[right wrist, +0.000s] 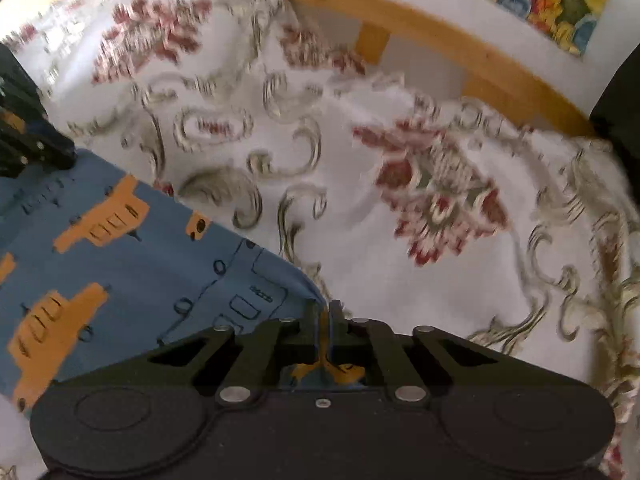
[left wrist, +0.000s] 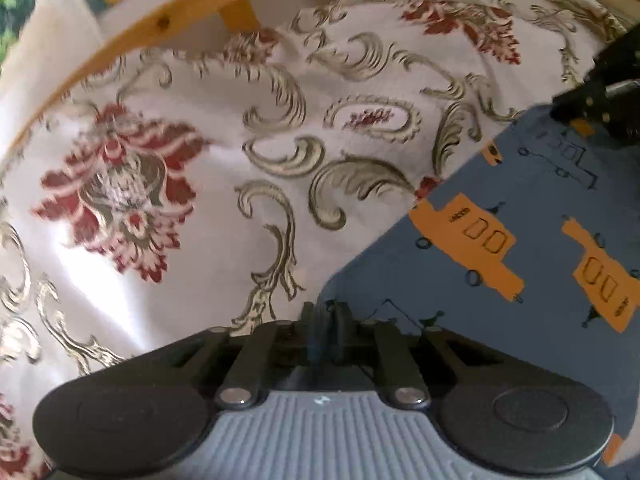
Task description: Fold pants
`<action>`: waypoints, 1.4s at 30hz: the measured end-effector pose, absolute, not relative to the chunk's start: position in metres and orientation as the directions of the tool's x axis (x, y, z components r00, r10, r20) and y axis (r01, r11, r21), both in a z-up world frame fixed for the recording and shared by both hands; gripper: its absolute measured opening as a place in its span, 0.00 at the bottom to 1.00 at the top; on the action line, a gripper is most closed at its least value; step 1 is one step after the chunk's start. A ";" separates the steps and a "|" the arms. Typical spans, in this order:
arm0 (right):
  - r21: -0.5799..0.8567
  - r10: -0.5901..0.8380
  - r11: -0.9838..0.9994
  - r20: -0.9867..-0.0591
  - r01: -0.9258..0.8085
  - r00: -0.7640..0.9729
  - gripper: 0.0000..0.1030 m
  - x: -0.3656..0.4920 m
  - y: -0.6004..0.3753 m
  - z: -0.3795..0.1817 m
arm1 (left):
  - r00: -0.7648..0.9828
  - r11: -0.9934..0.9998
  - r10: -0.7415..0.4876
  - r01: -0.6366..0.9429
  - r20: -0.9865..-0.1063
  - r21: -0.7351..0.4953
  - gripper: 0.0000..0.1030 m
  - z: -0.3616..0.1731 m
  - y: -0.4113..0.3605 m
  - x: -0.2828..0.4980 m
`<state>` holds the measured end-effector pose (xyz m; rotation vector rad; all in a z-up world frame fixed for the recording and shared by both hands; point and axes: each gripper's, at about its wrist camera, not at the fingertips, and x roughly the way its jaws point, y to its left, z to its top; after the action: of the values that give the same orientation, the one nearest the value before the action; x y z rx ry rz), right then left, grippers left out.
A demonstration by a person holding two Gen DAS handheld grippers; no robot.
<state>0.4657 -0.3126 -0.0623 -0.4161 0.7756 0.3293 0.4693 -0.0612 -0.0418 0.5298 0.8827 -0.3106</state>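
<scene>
Main risk imo: the blue pants (right wrist: 120,264) slipping out. Each tool only nips a thin bit of edge, so a quick or uneven pull could free one corner and skew the fold, or drag the floral bedspread (left wrist: 180,168) w/ it.

Left tool (left wrist: 325,320) is pressed together on the pants' near-left corner; right tool (right wrist: 323,320) is pinching the opposite corner, orange print bunched between its fingers. Both sit low, pointing toward the wooden bed rail (right wrist: 440,36) at the far side. Pants lie stretched between them on the bed.
</scene>
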 end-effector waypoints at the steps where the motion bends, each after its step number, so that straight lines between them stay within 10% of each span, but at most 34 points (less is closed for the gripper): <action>1: -0.238 0.129 0.872 -0.732 -0.428 0.669 0.12 0.465 -0.312 -0.065 | 0.606 0.831 -0.049 0.466 -0.794 0.304 0.34 -0.041 -0.057 0.470; 5: -0.188 0.173 0.891 -0.700 -0.413 0.693 0.74 0.460 -0.319 -0.058 | 0.666 0.820 -0.031 0.444 -0.745 0.362 0.72 -0.023 -0.034 0.463; 11: -0.018 0.370 0.880 -0.602 -0.475 0.708 0.99 0.453 -0.313 -0.031 | 0.660 0.801 -0.066 0.482 -0.748 0.355 0.94 0.013 0.026 0.458; 18: 0.084 0.579 0.712 -0.632 -0.697 0.515 0.99 0.457 -0.253 -0.024 | 0.494 0.801 -0.118 0.560 -0.862 0.211 0.97 0.024 0.079 0.465; 37: -0.029 0.411 0.712 -0.794 -0.702 0.449 0.99 0.499 -0.184 -0.067 | 0.411 0.689 -0.089 0.683 -0.907 0.242 0.97 0.003 0.058 0.459; 42: 0.075 0.425 0.764 -0.806 -0.641 0.412 0.95 0.510 -0.201 -0.074 | 0.343 0.695 -0.116 0.698 -0.932 0.170 0.84 0.002 0.059 0.467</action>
<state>0.5100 -0.2010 -0.0744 -0.2618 0.9273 0.6794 0.4668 0.0594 0.0022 0.6217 1.1032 -0.5761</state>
